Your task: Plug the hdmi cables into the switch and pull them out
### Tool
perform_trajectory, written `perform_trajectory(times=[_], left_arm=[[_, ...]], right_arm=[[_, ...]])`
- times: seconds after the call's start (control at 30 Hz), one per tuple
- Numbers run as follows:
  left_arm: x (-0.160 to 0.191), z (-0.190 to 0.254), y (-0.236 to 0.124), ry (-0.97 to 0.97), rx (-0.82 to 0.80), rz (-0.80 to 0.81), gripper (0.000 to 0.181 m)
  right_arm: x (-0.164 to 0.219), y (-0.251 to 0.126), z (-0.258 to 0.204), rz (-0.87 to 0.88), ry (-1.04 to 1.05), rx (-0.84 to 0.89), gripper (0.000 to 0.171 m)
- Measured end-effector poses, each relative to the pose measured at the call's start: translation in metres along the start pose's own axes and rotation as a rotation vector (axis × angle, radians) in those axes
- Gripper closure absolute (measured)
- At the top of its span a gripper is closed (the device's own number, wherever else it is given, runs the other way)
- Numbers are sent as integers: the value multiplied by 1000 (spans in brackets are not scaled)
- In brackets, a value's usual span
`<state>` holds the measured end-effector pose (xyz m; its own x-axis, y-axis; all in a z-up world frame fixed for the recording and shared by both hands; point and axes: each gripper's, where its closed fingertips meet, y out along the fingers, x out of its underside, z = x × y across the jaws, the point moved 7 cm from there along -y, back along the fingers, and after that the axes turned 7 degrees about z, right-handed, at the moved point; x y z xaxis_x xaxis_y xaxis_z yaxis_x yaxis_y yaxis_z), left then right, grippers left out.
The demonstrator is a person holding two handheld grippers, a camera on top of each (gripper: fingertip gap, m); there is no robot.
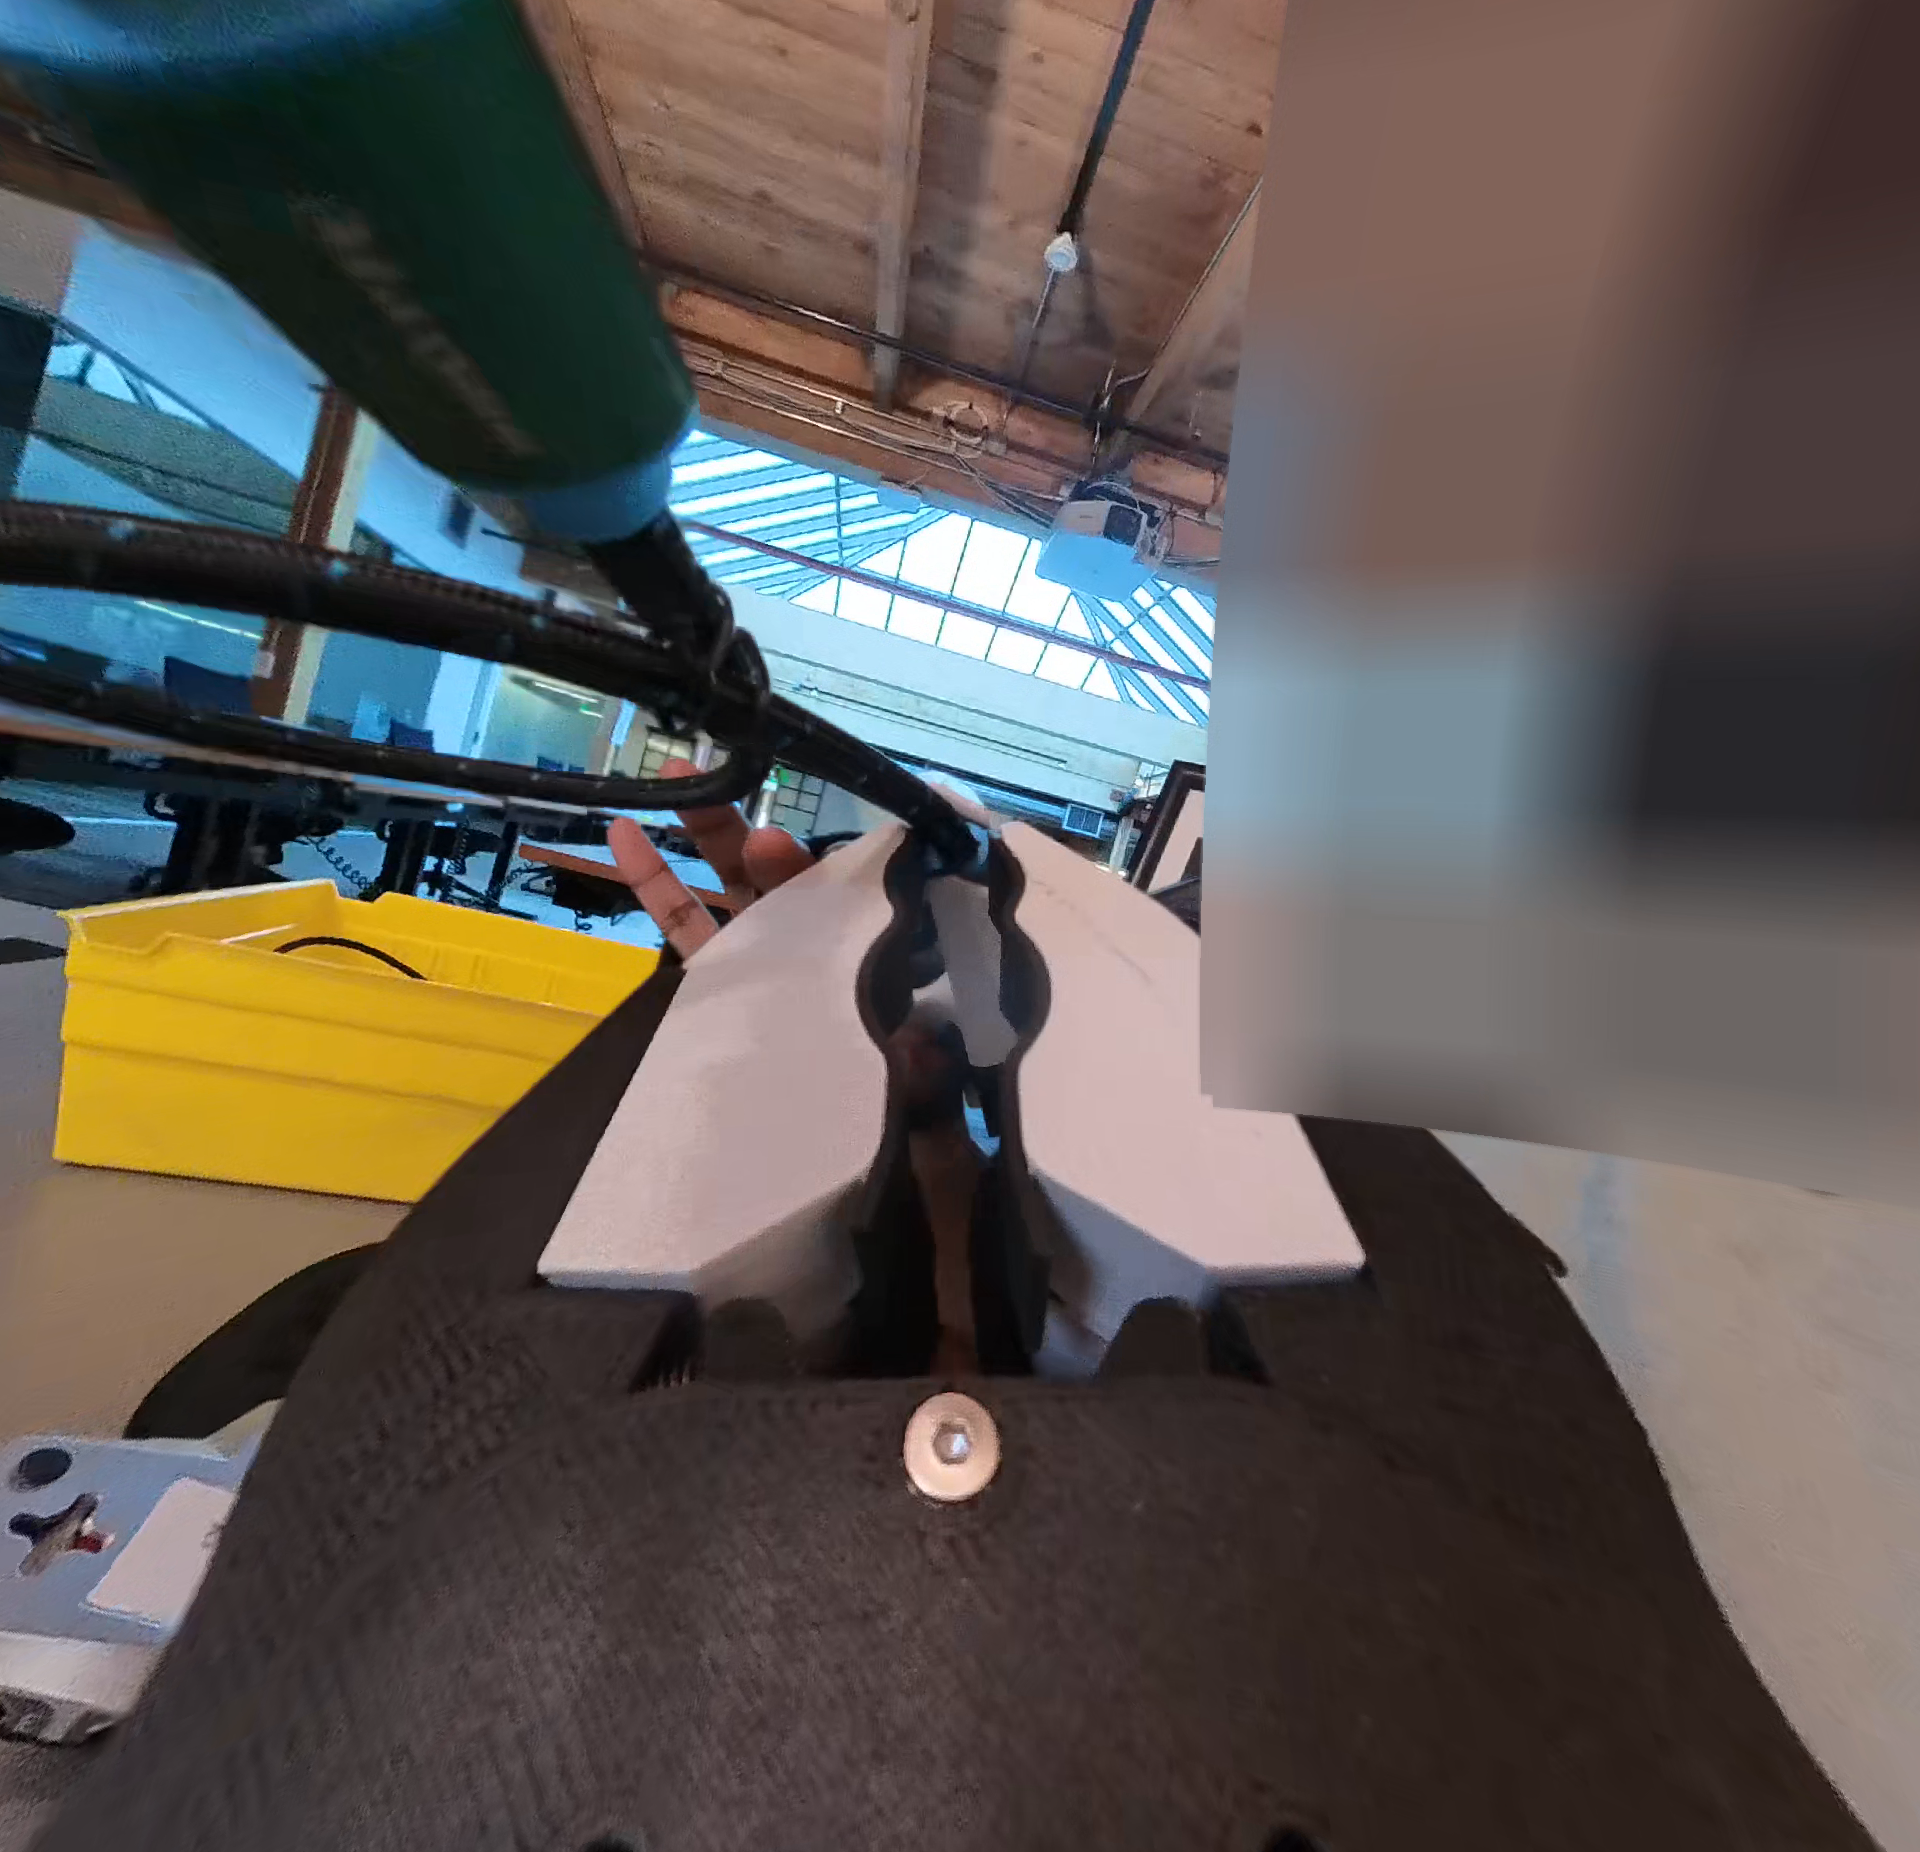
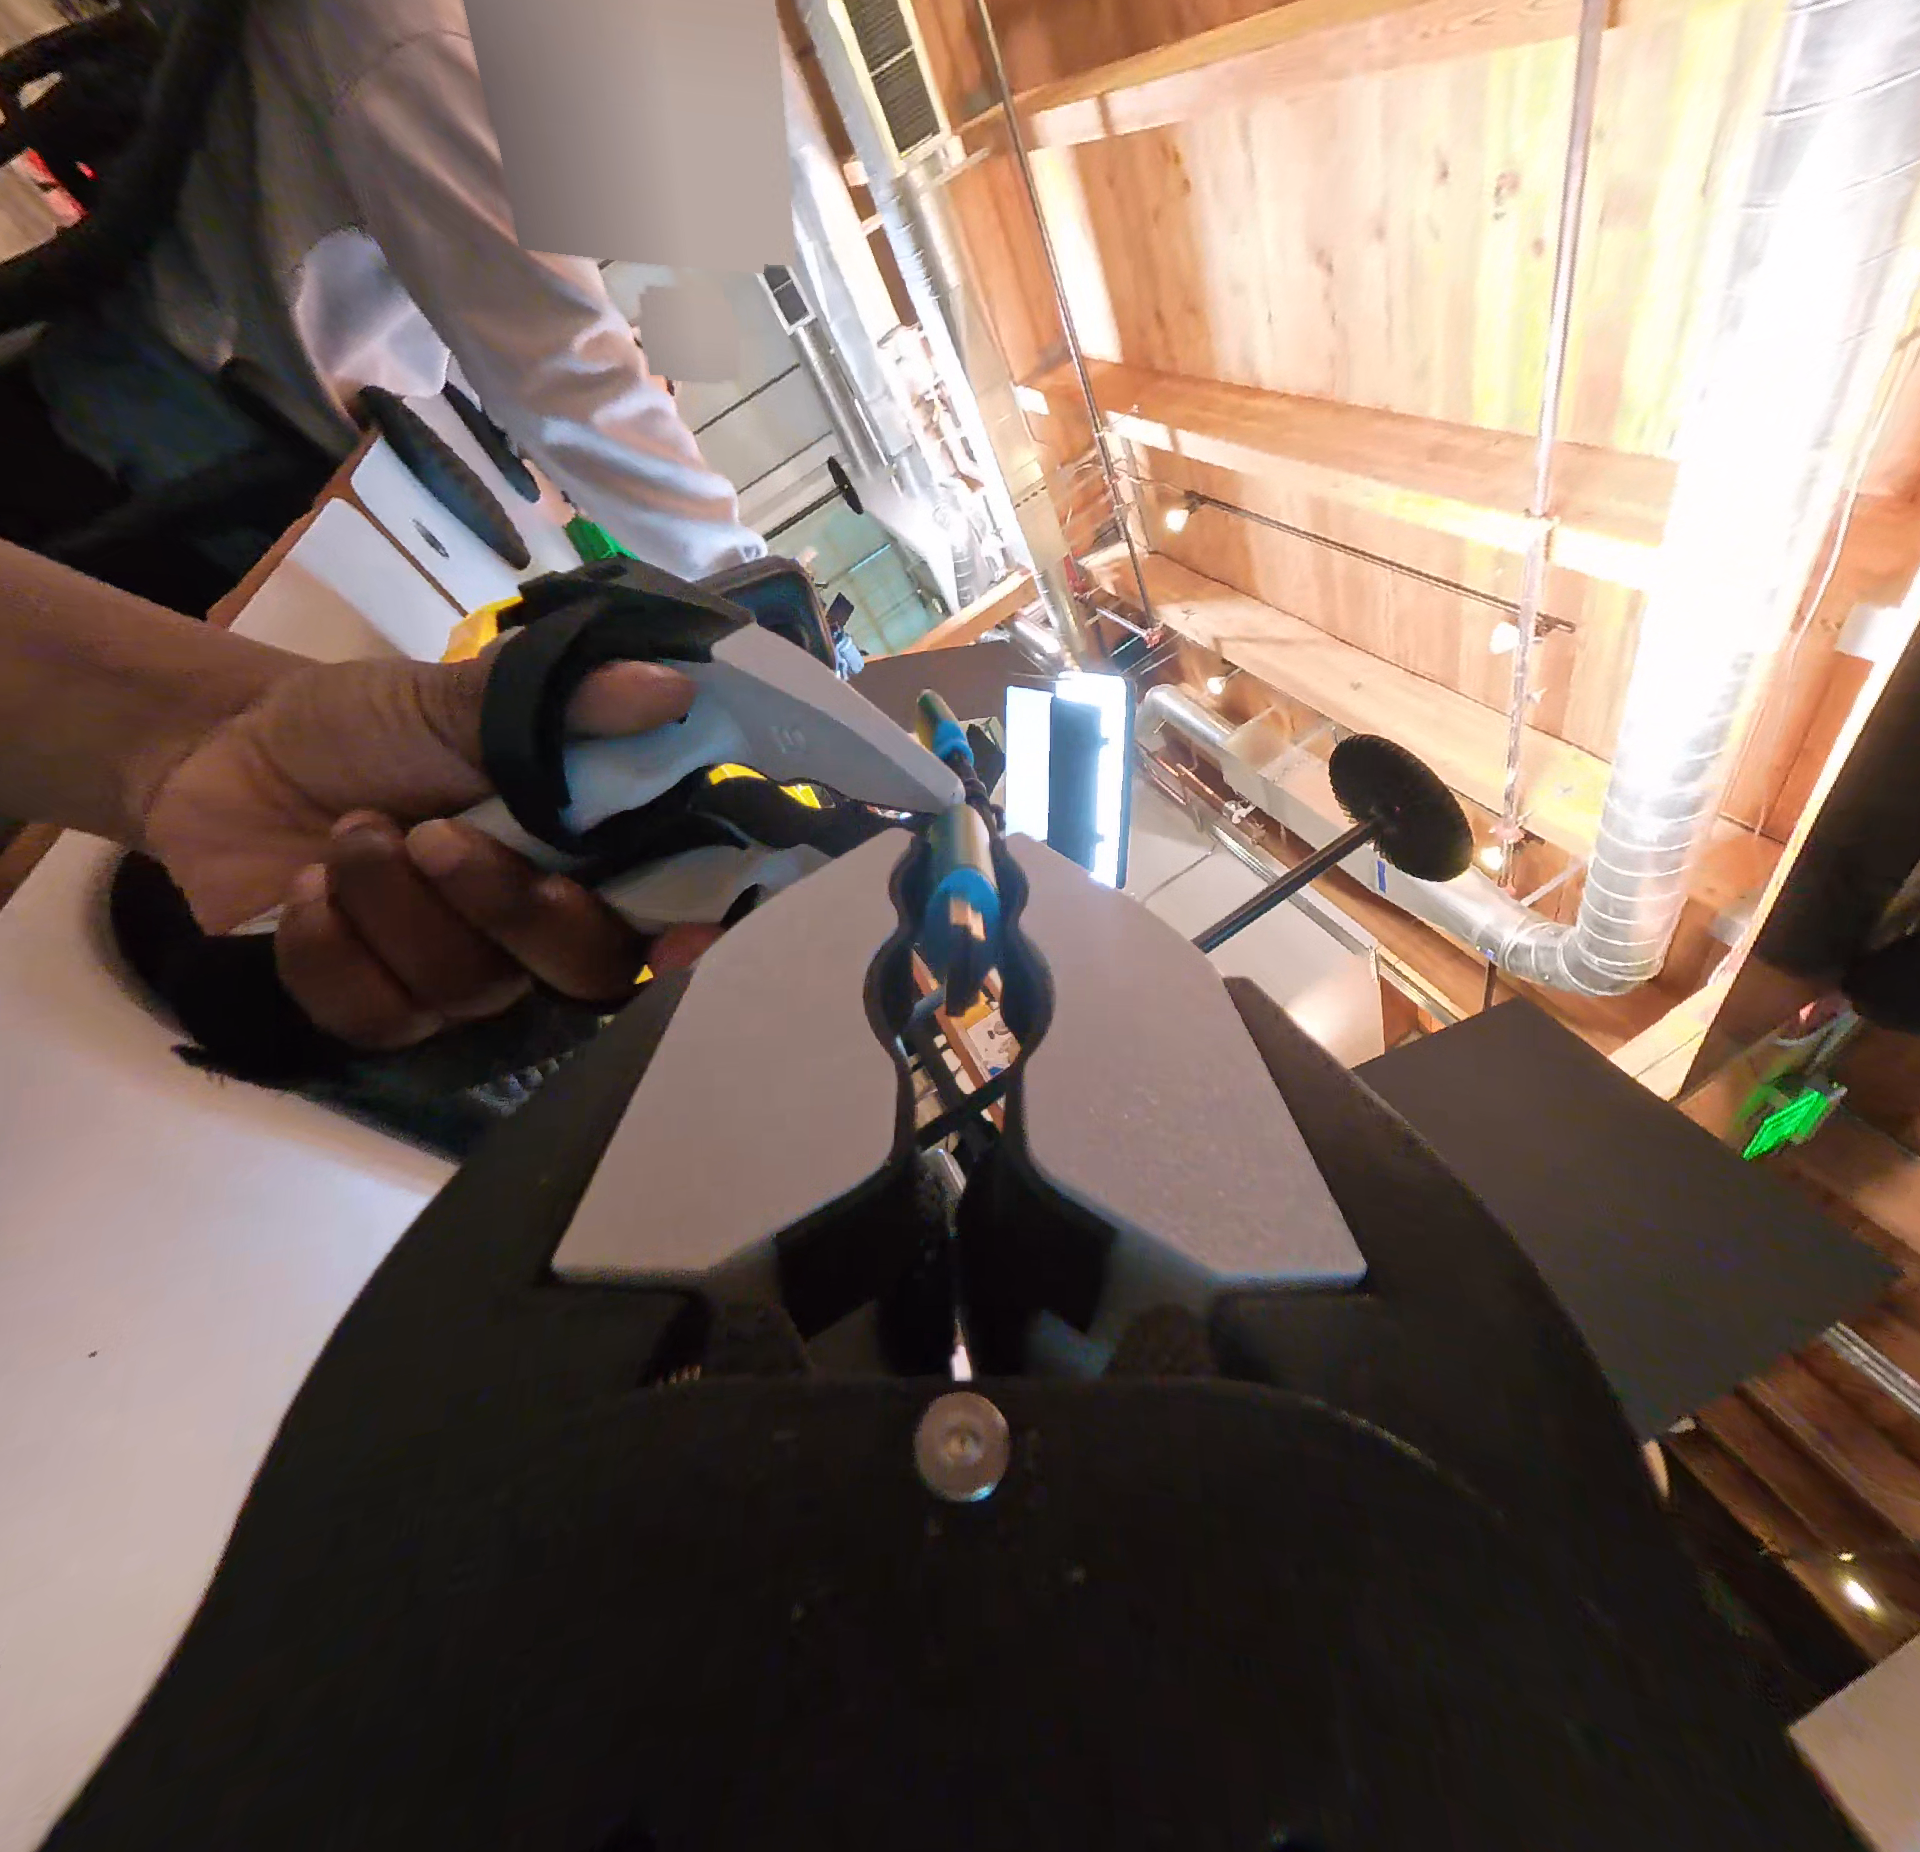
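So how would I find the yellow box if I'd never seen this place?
Look along the grey table to the left of the left tool. The yellow box sits there, open on top, with a bit of black cable lying inside. It is the only bright yellow thing on the table.

Pale grey table (image 1: 1714, 1387), yellow bin (image 1: 312, 1033) resting on its far left side
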<state>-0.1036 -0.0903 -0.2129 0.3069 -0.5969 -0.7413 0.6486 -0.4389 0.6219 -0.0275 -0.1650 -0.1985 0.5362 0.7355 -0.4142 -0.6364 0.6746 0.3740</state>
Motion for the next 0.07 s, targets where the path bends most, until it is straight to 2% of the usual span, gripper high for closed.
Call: perform_trajectory(times=[0.03,0.07], left_arm=[[0,1,1,-10,3,-2,170],[1,1,1,-29,2,0,170]], right_arm=[[-1,-1,1,4,-7,-10,160],[-1,-1,2,3,-11,-23,160]])
